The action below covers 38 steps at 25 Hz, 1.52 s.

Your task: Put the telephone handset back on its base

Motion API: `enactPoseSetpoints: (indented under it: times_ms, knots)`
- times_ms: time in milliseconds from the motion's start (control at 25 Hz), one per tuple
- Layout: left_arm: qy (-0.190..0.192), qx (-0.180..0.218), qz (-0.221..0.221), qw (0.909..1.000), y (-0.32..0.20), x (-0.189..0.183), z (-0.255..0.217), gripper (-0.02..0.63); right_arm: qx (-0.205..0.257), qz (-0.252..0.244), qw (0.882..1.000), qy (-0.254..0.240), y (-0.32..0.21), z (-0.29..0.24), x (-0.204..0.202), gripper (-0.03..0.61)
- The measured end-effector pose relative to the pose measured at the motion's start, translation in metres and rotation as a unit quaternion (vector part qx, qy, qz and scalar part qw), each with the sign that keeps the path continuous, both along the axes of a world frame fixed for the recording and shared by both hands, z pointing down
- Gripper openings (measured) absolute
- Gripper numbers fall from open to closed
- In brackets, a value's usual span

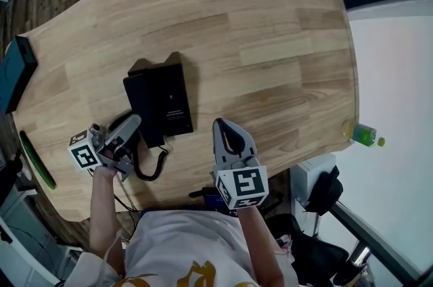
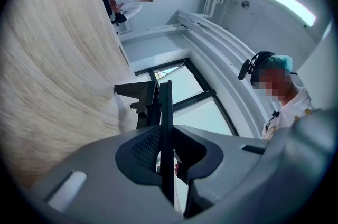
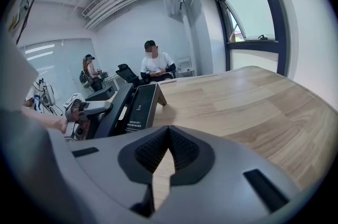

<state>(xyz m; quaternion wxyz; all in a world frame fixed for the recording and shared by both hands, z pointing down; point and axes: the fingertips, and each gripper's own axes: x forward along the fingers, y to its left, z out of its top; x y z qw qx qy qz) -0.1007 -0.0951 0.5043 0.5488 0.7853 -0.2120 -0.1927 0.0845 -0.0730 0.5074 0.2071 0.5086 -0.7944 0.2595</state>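
The telephone base (image 1: pixel 172 99) sits left of centre on the wooden bench (image 1: pixel 270 42). It has a few lines of small white print (image 1: pixel 172 111) on its top, too fine to read in the head view. They are equally illegible in the right gripper view (image 3: pixel 132 123). The handset (image 1: pixel 139 99) lies along the base's left side. Whether it is fully seated there cannot be told. Its curly cord (image 1: pixel 150 169) loops toward the bench's lower edge.

The left gripper (image 1: pixel 134 124) reaches in from the lower left. Its jaws are narrowed onto the handset's near end, which shows as a thin black edge pressed between the pads in the left gripper view. The right gripper (image 1: pixel 226 130) hovers just right of the base near the lower edge, its jaws closed tip to tip on nothing. Each gripper's cube shows a black-and-white square pattern, no lettering.

Bare wood stretches from the base to the upper right of the frame, as far as the bench's curved right edge. A green bottle (image 1: pixel 364 135) stands at that edge, well apart from the phone.
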Motion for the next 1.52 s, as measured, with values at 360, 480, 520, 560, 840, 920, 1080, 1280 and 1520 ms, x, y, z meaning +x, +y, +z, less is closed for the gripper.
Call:
enactPoseSetpoints:
  times_ms: [360,480,520,560,840,920,1080,1280,1520]
  knots:
    - [-0.012,0.003,0.002,0.9999,-0.008,-0.001,0.003,0.069,-0.002,-0.002,1.0,-0.002,-0.001,0.004,0.0,0.003]
    - [-0.013,0.003,0.006,0.9999,-0.009,0.002,0.003,0.069,-0.003,-0.002,1.0,-0.003,-0.001,0.004,-0.001,0.003]
    - [-0.013,0.004,0.006,0.9999,-0.009,0.002,0.002,0.069,-0.003,-0.002,1.0,-0.004,-0.001,0.004,-0.001,0.003]
    - [-0.013,0.004,0.006,0.9999,-0.01,0.002,0.002,0.069,-0.004,-0.002,1.0,-0.004,-0.001,0.005,-0.001,0.003]
    - [-0.029,0.008,0.01,0.9995,-0.01,0.002,0.003,0.069,-0.008,-0.003,1.0,-0.005,-0.001,0.008,0.001,0.003]
    - [-0.031,0.008,0.008,0.9995,-0.011,0.002,0.003,0.069,-0.008,-0.003,1.0,-0.005,-0.001,0.008,0.0,0.003]
    - [-0.029,0.012,0.006,0.9995,-0.013,0.005,0.003,0.069,-0.01,-0.004,1.0,-0.005,-0.001,0.01,0.0,0.003]
    - [-0.039,0.017,0.006,0.9991,-0.012,0.005,0.004,0.069,-0.01,-0.006,1.0,-0.008,-0.001,0.009,-0.001,0.003]
    - [-0.059,0.015,-0.001,0.9982,-0.01,0.007,0.005,0.069,-0.01,-0.004,1.0,-0.011,-0.001,0.008,0.0,0.003]
